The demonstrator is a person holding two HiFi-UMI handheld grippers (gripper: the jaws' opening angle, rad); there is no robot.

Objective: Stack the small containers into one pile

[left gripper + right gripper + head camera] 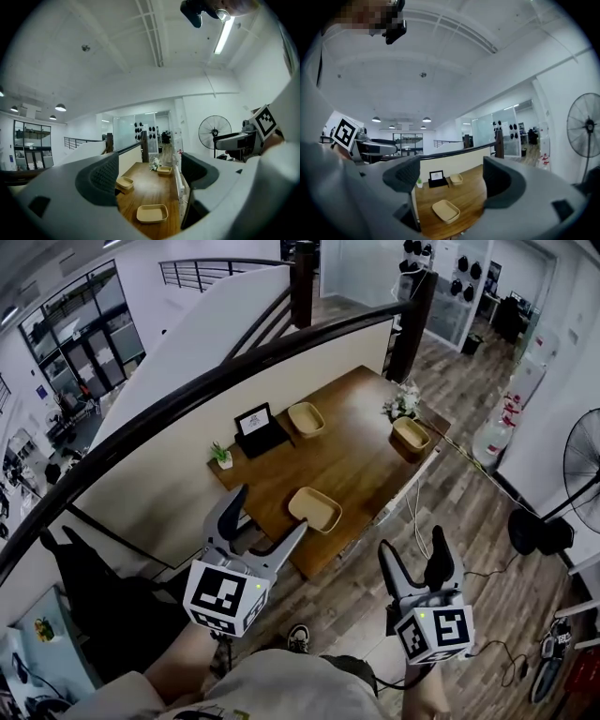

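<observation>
Ahead on the wooden table, three tan containers lie well apart: the near container, the back container beside a tablet, the far container by flowers.

Where do your grippers stand?

Your left gripper and right gripper both gape wide, empty, short of the table. Nothing is stacked; you likely reach the near container first. Only a small plant sits near, off your path.

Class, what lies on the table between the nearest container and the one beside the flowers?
Bare table only, from nearest container to flower-side container, per head view.
</observation>
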